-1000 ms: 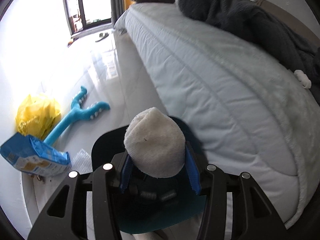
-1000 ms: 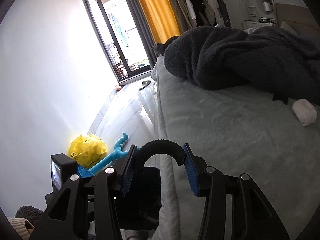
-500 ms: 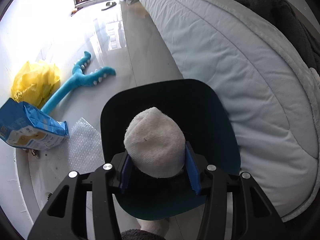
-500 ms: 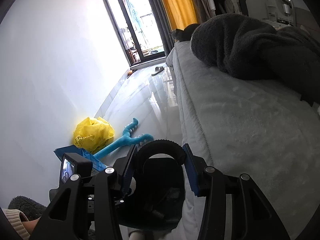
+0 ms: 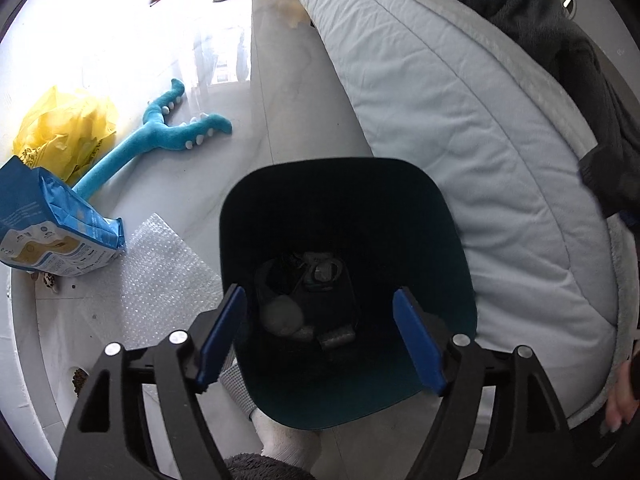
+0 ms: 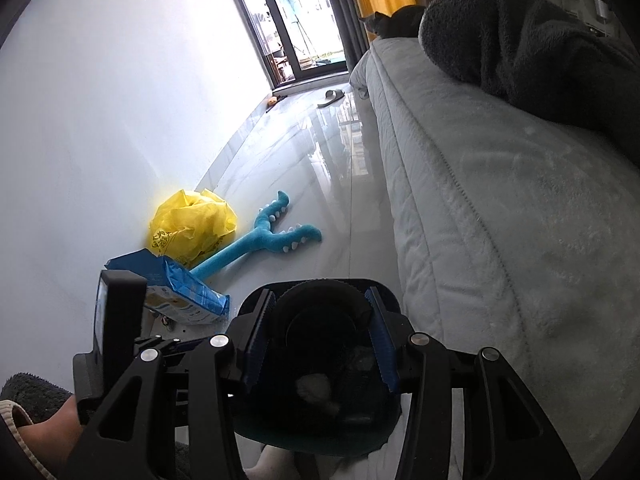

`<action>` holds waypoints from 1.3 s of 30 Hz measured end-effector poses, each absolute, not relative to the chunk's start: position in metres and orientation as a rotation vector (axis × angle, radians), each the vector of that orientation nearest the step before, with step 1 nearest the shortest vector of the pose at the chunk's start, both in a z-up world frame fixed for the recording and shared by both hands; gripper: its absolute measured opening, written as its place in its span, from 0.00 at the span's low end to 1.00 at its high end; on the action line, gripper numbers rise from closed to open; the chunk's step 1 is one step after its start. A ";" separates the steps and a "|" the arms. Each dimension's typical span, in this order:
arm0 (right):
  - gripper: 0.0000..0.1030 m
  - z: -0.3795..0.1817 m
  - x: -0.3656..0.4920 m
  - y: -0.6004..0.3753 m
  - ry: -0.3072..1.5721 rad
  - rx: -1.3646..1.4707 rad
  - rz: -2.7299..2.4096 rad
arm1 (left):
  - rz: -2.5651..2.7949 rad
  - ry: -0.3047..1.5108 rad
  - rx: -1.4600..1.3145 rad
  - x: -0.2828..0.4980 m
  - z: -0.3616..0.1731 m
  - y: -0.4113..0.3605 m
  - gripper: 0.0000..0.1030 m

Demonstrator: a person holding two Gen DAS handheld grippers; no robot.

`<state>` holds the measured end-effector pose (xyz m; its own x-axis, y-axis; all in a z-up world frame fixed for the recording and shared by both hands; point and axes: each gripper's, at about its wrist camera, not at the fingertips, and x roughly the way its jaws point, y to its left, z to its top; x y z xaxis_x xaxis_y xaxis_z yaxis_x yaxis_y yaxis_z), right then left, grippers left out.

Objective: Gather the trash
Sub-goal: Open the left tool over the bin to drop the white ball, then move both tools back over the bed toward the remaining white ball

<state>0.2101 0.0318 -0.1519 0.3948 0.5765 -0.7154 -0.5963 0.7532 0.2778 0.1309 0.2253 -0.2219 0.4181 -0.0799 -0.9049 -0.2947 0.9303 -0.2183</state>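
- Left tool (image 5: 318, 340) is hanging over the bin (image 5: 460, 280), jaws just sprung apart and empty; the white wad (image 5: 281, 315) is lying inside, dropped as trash.
- Right tool (image 6: 320, 336) is clamping the bin's black handle (image 6: 320, 286), steadying it.
- Bubble wrap (image 5: 160, 276), blue bag (image 5: 52, 220) and yellow bag (image 5: 68, 128) are waiting beyond; the bed (image 5: 460, 120) is crowding the right.

— Where does the bin (image 5: 448, 248) stand?
— On the floor (image 5: 288, 92), just beside the bed (image 5: 460, 120) (bed to its right).
— And inside?
— A sock (image 5: 281, 315) among other scraps. A bag (image 5: 48, 224), bubble wrap (image 5: 160, 276) and toy (image 5: 160, 140) lie left.
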 end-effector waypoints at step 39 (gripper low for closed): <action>0.56 -0.291 0.198 0.130 1.288 -0.384 0.711 | 0.190 0.681 -0.332 0.081 -0.121 0.277 0.87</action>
